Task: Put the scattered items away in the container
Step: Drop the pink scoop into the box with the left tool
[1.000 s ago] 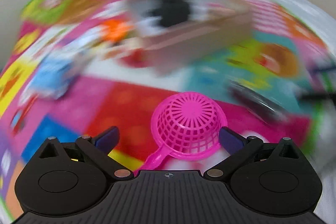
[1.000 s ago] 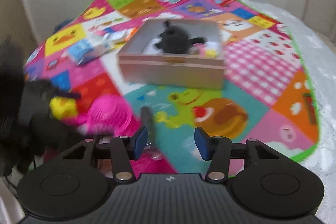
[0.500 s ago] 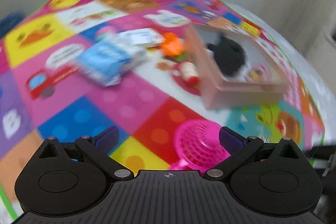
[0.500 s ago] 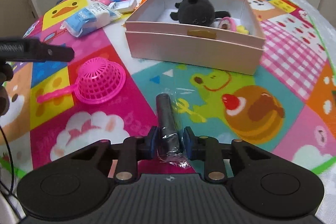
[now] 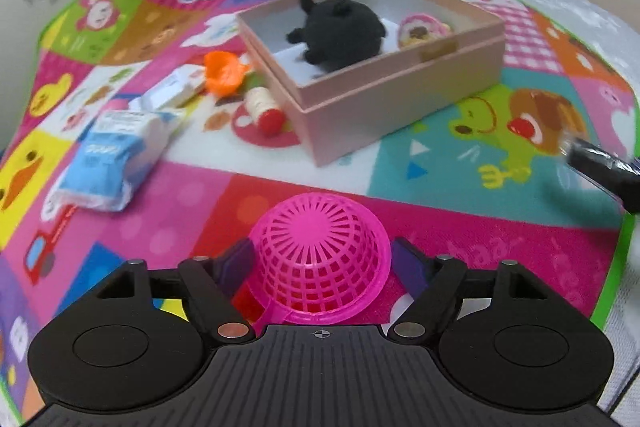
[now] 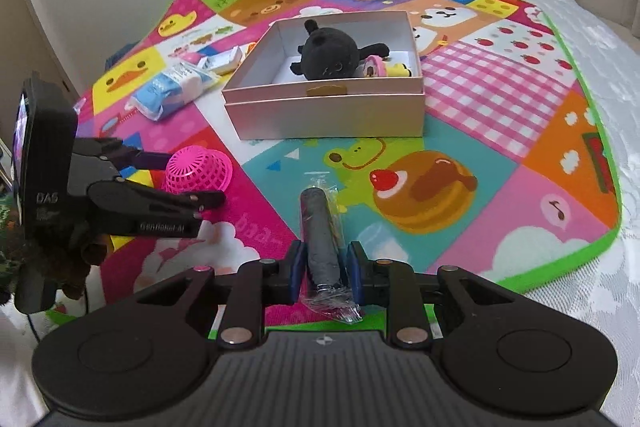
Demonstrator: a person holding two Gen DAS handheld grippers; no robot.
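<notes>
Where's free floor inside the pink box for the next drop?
Pink box: bare white floor at the front-left corner, beside the black plush. Right side is crowded: the plush and small pink-yellow toys fill it.

left gripper (image 5: 320, 263): jaws closing around pink strainer (image 5: 320, 247), dome up on play mat (image 5: 500, 227) | pink box (image 5: 400, 95): holds black plush toy (image 5: 340, 35) | left of box: orange cup (image 5: 224, 73), small red-capped bottle (image 5: 264, 107), blue tissue pack (image 5: 108, 163)

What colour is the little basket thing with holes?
Bright pink. The little basket lies upside down on the play mat; the left wrist view shows it best.
</notes>
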